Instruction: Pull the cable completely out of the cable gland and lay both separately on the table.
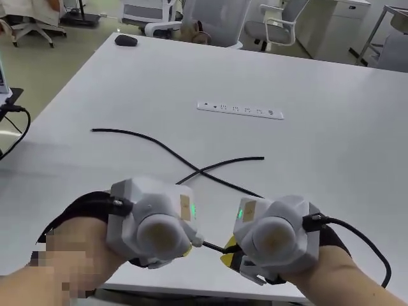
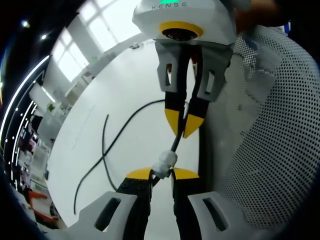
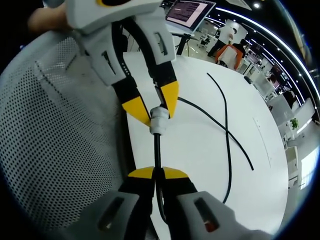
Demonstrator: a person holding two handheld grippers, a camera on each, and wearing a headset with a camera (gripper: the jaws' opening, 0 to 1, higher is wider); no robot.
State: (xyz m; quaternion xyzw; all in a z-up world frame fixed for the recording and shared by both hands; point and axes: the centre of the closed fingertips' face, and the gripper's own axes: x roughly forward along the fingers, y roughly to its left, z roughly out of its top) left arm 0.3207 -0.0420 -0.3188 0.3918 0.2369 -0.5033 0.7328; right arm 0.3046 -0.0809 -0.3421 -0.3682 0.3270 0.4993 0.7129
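**A:** Status? Where's the part?

**B:** The worktop [image 1: 306, 166] is white, matte and flat. The pull is being held just off its near edge, over a perforated mesh chair [image 3: 55, 125]. If either grip lets go there, the piece probably lands on the chair or the floor, not the worktop.

**A:** Cable?

**B:** The black cable [image 1: 146, 141] is thin and round, with a smooth, rubbery-looking jacket. Its long run lies on the worktop and crosses over itself mid-surface, then the near end comes up to the grippers. My worry is that a hard tug drags the crossed loop along, or whips it once the end pops free.

**A:** Jaws?

**B:** The right gripper [image 3: 157, 173] has its yellow-tipped jaws pressed together on the cable, near the gland. The jacket looks slick, so the jaws could slide along it instead of drawing it out.

The left gripper [image 2: 162, 173] has its jaws pinching the cable gland [image 2: 165, 162] across its body.

**A:** Gland?

**B:** It's small, white and plastic-looking, a stepped cylinder with the cable threaded through it. A round body held between flat tips can roll or squirt out if the pull goes off-axis. I can't tell how much cable is left inside.
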